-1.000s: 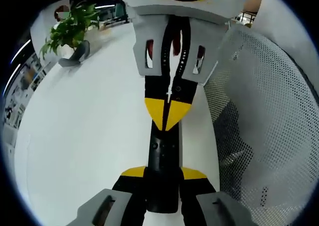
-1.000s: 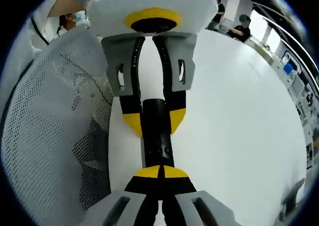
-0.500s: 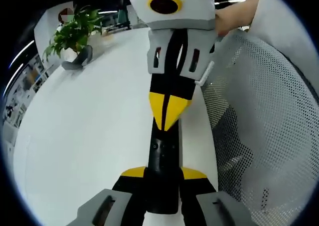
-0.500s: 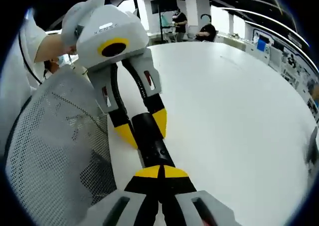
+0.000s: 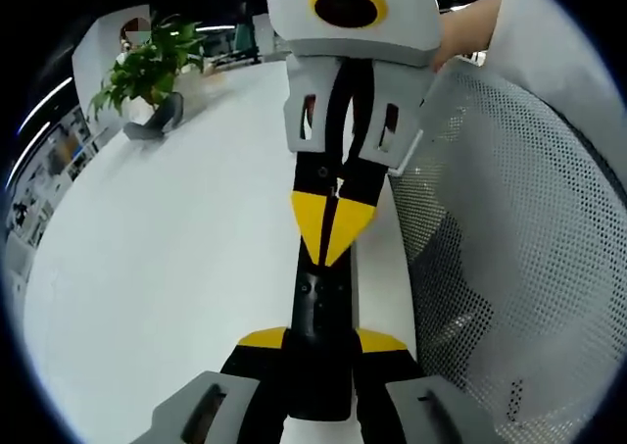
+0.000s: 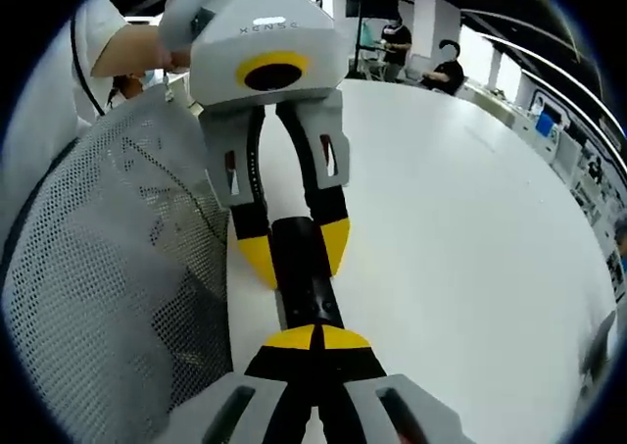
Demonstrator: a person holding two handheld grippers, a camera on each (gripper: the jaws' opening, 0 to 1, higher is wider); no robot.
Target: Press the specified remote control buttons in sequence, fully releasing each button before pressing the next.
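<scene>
Item: left gripper (image 5: 318, 351), at 6 o'clock in the left gripper view, clamped on the near end of the black remote control (image 5: 321, 317).

Item: right gripper (image 5: 331, 230), jaws together, yellow tips set down on the remote's far half at 12 o'clock. A press appears to be under way; contact cannot be confirmed.

Item: white table (image 5: 176, 268), underneath; potted plant (image 5: 142, 72) at 10 o'clock.

Progress: undetermined; buttons done or left cannot be read.

Lettering: gripper housing (image 6: 265, 42) faintly marked, perhaps "XENSE".
</scene>
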